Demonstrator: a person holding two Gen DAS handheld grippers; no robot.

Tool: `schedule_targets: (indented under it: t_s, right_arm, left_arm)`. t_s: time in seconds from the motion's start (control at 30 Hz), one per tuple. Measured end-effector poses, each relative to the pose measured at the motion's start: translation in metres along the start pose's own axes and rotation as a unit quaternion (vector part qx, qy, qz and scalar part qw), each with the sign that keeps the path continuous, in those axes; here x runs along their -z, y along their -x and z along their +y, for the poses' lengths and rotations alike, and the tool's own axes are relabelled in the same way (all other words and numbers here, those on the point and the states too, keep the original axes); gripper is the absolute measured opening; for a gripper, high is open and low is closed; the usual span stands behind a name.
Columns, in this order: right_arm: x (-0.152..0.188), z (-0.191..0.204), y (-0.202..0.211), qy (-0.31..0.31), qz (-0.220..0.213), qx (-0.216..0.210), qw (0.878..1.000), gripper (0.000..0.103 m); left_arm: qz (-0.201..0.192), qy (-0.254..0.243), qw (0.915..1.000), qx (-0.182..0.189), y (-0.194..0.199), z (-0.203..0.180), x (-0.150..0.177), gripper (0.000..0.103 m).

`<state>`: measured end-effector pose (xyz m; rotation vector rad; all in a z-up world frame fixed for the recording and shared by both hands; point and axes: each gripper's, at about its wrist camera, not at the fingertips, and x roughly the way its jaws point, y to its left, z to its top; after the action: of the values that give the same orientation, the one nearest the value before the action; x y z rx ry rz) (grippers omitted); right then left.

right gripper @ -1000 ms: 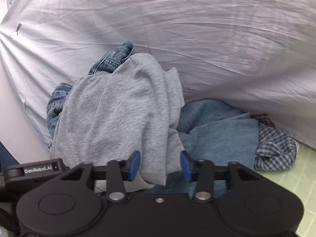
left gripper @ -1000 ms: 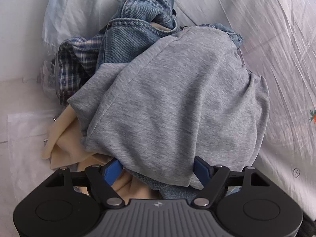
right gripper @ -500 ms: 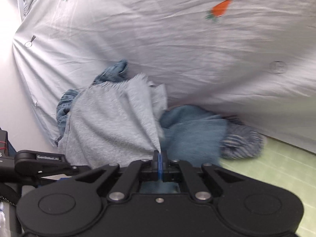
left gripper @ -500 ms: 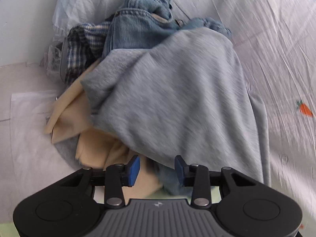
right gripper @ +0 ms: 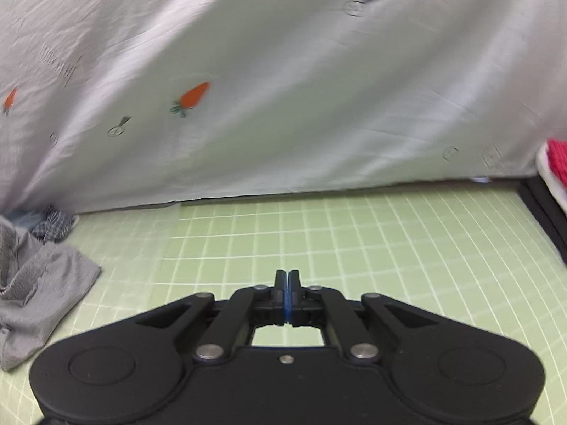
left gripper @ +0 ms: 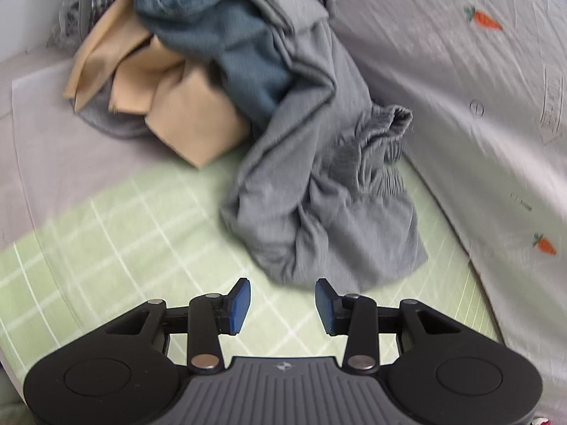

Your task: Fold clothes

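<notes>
A crumpled grey garment lies on the green gridded mat, trailing down from the clothes pile. My left gripper is open just short of its near edge, with nothing between the blue pads. In the right wrist view the same grey garment sits at the far left. My right gripper is shut over bare mat, pads pressed together with no fabric showing between them.
The pile behind holds a tan garment, blue denim and a plaid piece. A white sheet with carrot prints rises along the mat's far side. A red item is at the right edge.
The grey garment came off the pile onto the green mat. The right gripper shut on it, then swung right, away from it. The left gripper backed off from the pile.
</notes>
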<state>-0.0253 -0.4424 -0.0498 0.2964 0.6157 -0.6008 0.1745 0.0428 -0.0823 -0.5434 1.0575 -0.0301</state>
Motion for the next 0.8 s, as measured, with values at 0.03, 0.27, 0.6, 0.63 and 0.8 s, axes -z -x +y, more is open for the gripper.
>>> schedule_targets:
  t_s: [0.03, 0.27, 0.6, 0.63, 0.8]
  right_arm:
    - [0.002, -0.002, 0.002, 0.000, 0.004, -0.007, 1.000, 0.000]
    - [-0.003, 0.051, -0.028, 0.050, 0.037, -0.098, 0.993, 0.007]
    - [-0.024, 0.196, -0.089, 0.083, 0.052, -0.207, 0.973, 0.040]
    - [-0.027, 0.212, -0.095, 0.083, 0.055, -0.219, 0.971, 0.043]
    - [-0.039, 0.290, -0.133, 0.070, 0.081, -0.296, 0.949, 0.045]
  left_arm:
    - [0.001, 0.002, 1.0000, 0.001, 0.000, -0.002, 0.005, 0.042]
    - [-0.026, 0.009, 0.9996, -0.005, 0.009, -0.007, 0.011, 0.044]
    - [-0.053, 0.015, 0.9985, -0.003, -0.025, 0.007, -0.072, 0.050]
    - [-0.055, 0.016, 0.9984, 0.001, -0.032, 0.007, -0.083, 0.050]
    - [-0.048, 0.032, 0.9982, 0.011, -0.065, 0.008, -0.113, 0.050]
